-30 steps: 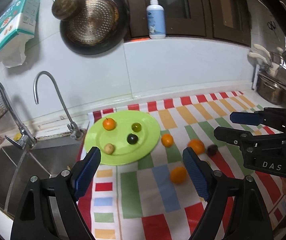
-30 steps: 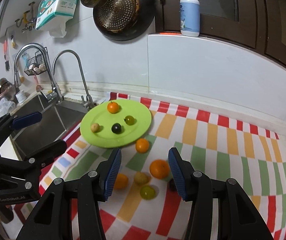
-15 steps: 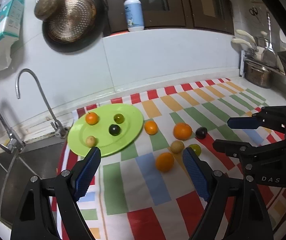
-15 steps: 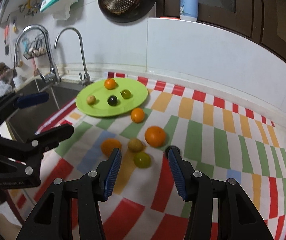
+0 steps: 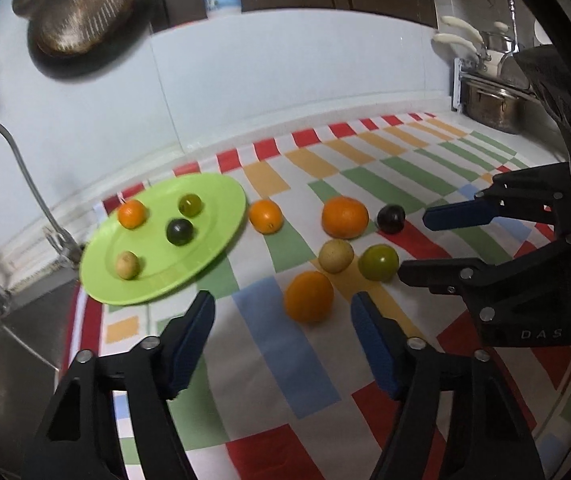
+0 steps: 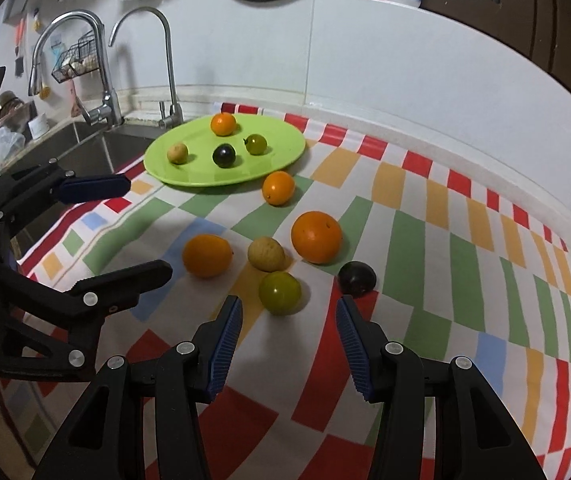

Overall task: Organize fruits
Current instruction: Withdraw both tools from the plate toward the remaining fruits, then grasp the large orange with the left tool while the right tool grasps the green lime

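From the left wrist view, the left claw (image 5: 281,328) sits at the lower centre with nothing between its jaws, which are closing; it is lined up on the oval orange (image 5: 308,297) just ahead, likely its next pick. The green plate (image 5: 221,196), at middle left beside the sink, already carries four small fruits, so it looks like the collecting spot. At the right edge the right claw (image 5: 425,240) bears the letters "DAS". From the right wrist view, that claw (image 6: 287,328) is parted and empty at the bottom, aimed at the green fruit (image 6: 280,292) on the checked cloth (image 6: 465,260) covering the bench.
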Tool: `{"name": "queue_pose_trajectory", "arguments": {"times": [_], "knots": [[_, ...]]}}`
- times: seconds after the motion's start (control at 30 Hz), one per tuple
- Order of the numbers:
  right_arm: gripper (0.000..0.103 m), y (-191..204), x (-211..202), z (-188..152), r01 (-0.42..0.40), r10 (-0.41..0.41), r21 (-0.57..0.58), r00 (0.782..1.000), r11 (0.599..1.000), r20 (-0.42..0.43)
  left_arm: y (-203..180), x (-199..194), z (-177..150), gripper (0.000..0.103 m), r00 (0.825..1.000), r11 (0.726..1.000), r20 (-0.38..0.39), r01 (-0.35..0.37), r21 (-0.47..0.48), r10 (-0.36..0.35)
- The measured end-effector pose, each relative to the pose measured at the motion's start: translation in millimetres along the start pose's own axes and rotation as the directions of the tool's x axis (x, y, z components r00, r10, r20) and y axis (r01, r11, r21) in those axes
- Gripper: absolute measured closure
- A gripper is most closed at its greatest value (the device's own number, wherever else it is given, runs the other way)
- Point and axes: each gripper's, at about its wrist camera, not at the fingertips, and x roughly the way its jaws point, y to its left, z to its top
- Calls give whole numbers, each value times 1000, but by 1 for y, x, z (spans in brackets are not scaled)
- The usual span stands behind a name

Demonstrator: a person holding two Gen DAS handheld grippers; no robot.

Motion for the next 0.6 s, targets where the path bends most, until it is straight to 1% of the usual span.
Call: {"name": "queue_pose_trajectory", "arguments": {"times": [0.03, 0.1, 0.17, 0.2, 0.27, 0.43, 0.5, 0.53, 0.6], "knots": [[54, -1, 3, 1, -5, 5, 2, 1000, 1000, -3, 0, 3, 0, 36, 1000, 1000, -7, 8, -2, -8], [54, -2, 7, 3, -15, 15, 0, 1000, 1000, -7, 1, 10, -1, 41, 999, 999, -24, 36, -8, -36], [54, -2, 12, 4, -28, 28, -1, 1000, 1000, -14, 1, 18, -1, 43, 997, 998, -49, 57, -15, -57], [56, -2, 15, 4, -38, 38, 0, 999, 999, -19, 1, 22, -1, 46, 996, 997, -60, 70, -20, -72], [58, -3, 20, 5, -51, 51, 6, 998, 999, -30, 1, 28, -1, 50, 992, 995, -82, 91, -28, -93], [62, -5, 29, 5, -78, 80, 30, 996, 996, -49, 1, 36, 3, 56, 988, 992, -98, 111, -54, -116], [65, -6, 32, 5, -86, 88, 36, 995, 996, -52, 1, 40, 5, 61, 987, 991, -107, 114, -68, -120], [66, -6, 33, 5, -91, 93, 42, 994, 995, -54, 1, 41, 5, 62, 985, 990, -111, 121, -78, -129], [66, -8, 35, 6, -101, 104, 56, 993, 993, -55, 1, 43, 5, 68, 983, 988, -120, 127, -90, -138]]}}
